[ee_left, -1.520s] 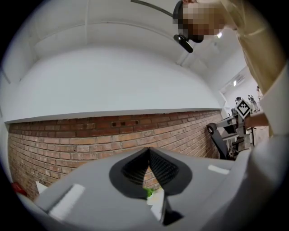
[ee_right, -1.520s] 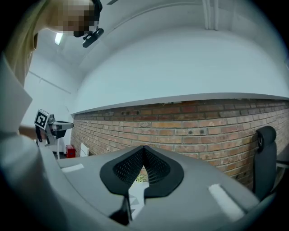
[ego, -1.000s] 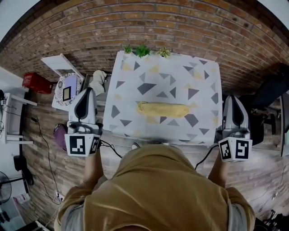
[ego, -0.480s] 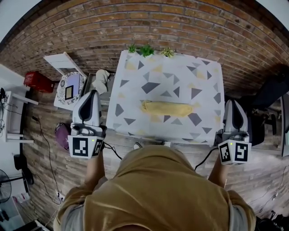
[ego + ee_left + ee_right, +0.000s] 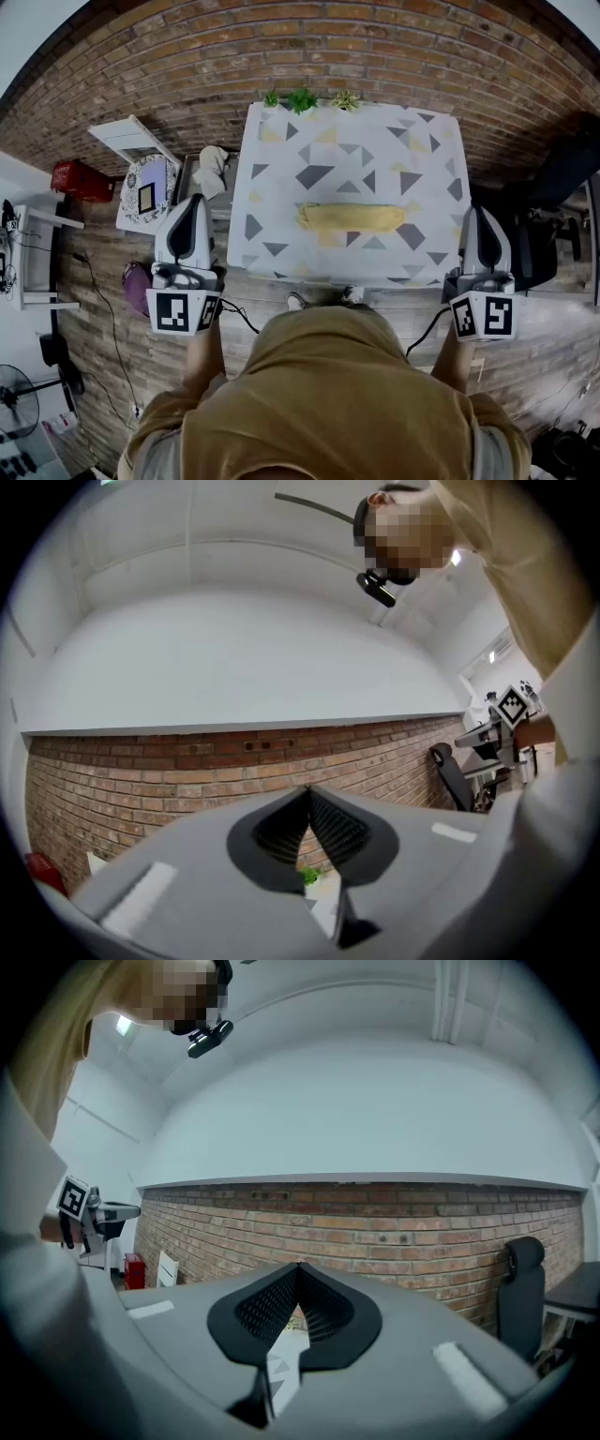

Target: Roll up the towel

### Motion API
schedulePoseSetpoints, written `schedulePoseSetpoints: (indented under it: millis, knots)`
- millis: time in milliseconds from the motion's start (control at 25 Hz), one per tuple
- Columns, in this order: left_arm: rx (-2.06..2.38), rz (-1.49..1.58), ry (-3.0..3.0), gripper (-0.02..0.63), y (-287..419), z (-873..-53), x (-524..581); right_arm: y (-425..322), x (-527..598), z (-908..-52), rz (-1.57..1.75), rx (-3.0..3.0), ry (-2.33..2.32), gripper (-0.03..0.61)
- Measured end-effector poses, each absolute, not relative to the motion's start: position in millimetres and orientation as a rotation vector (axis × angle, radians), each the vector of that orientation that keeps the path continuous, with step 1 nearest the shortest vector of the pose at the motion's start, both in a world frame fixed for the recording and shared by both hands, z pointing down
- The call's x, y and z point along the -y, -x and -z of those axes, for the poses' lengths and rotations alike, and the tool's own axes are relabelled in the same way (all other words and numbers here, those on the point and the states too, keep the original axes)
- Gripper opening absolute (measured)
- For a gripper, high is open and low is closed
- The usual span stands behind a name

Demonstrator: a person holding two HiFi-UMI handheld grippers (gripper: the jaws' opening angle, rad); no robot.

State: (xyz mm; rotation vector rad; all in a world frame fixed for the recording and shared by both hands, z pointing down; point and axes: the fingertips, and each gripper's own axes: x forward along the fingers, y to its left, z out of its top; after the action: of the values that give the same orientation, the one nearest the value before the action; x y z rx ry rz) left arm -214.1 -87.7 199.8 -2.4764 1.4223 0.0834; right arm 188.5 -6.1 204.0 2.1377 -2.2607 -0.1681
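Note:
The yellow towel lies rolled into a long roll across the middle of the table, which has a white cloth with grey and yellow triangles. My left gripper is held off the table's left side, shut and empty. On the opposite side, past the table's right edge, my right gripper is also shut with nothing in it. Both are well apart from the roll. In the left gripper view the jaws meet at the tips; the right gripper view shows its jaws closed likewise, pointing at the brick wall.
Small green plants stand at the table's far edge by the brick wall. A white folding stand and a patterned box sit left of the table. A black chair stands to the right. A red box rests on the wooden floor.
Both grippers have stayed shut beside the table. The view has shifted slightly, and the right gripper has drifted a little toward me.

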Motion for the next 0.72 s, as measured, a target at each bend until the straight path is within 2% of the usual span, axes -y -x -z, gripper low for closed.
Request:
schedulePoseSetpoints:
  millis: [720]
  knots:
    - [-1.421, -0.071, 2.486, 0.063, 204.7, -208.7, 72.8, -194.5, -10.3, -215.3, 0.137, 2.276, -2.173, 0.004]
